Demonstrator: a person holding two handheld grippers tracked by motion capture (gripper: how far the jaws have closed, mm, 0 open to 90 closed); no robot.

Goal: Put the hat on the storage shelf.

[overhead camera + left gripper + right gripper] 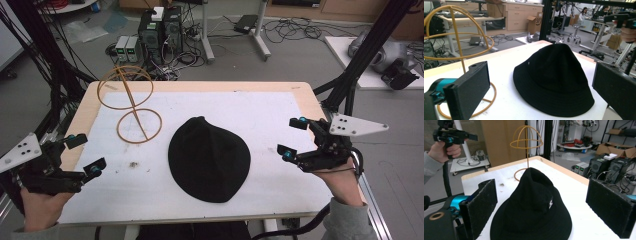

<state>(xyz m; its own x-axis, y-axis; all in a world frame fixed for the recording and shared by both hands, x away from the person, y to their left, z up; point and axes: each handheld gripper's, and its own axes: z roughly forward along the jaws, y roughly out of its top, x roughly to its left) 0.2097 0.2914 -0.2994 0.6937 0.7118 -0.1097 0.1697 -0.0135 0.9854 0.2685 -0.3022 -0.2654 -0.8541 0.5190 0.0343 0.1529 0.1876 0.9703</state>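
Black bucket hat [209,160] lies flat at the centre of the desk [280,105], brim down on the white cover, nothing touching it. Left hand-held gripper [85,154] sits at the desk's left edge, jaws spread wide, holding nothing. Right hand-held gripper [293,137] sits at the right edge, jaws also wide apart and empty. Both are well apart from the hat. Yellow wire hat stand [132,102] stands at the far left, near the hat; looks clear of the brim, hard to confirm.
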